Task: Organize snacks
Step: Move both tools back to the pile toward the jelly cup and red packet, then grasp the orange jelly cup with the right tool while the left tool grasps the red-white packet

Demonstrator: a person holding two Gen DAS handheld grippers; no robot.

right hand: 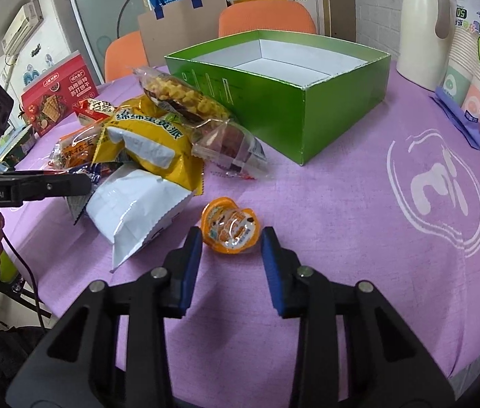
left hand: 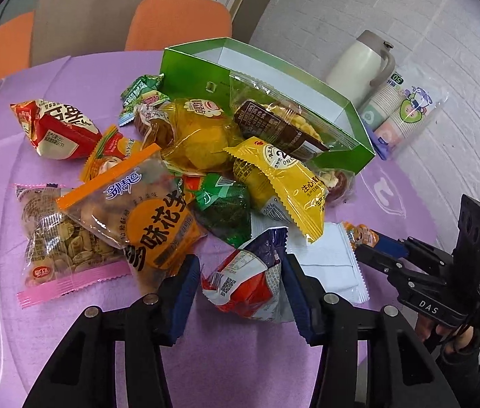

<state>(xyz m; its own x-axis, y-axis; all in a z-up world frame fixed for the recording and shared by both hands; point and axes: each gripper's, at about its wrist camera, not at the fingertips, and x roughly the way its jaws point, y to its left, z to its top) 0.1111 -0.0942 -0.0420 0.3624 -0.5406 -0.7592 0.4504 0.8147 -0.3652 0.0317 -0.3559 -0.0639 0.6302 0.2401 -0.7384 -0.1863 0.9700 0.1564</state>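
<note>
The orange jelly cup [right hand: 230,226] sits on the purple cloth [right hand: 359,238] apart from the snack pile, and the right gripper [right hand: 231,238] has it between its blue pads [right hand: 190,265]. The jaws stand narrow around it: the left pad touches or nearly touches the cup's rim, the right pad sits just beside the foil edge. Whether they press hard enough to lift cannot be told from this view. The cup lies tipped with its lid facing the camera, so its widest line runs pad to pad, which suits the grip.

From the cup, the green box [right hand: 304,115] is at about 1 o'clock, open and empty, with bare cloth between. That is the relation the next move likely turns on: up and forward to 1 o'clock, clearing the box's near wall.

At 9 to 10 o'clock of the cup lies the white pack [right hand: 131,210], then the pile. There the left gripper [left hand: 241,278] straddles a red-and-white pack [left hand: 240,285] at the pile's near edge; its jaws are narrowed to the pack's width, the right pad against the wrapper, the left pad just beside it. From that pack the box [left hand: 192,71] lies at 12 o'clock, behind the whole pile, so the right hand has the clearer path
</note>
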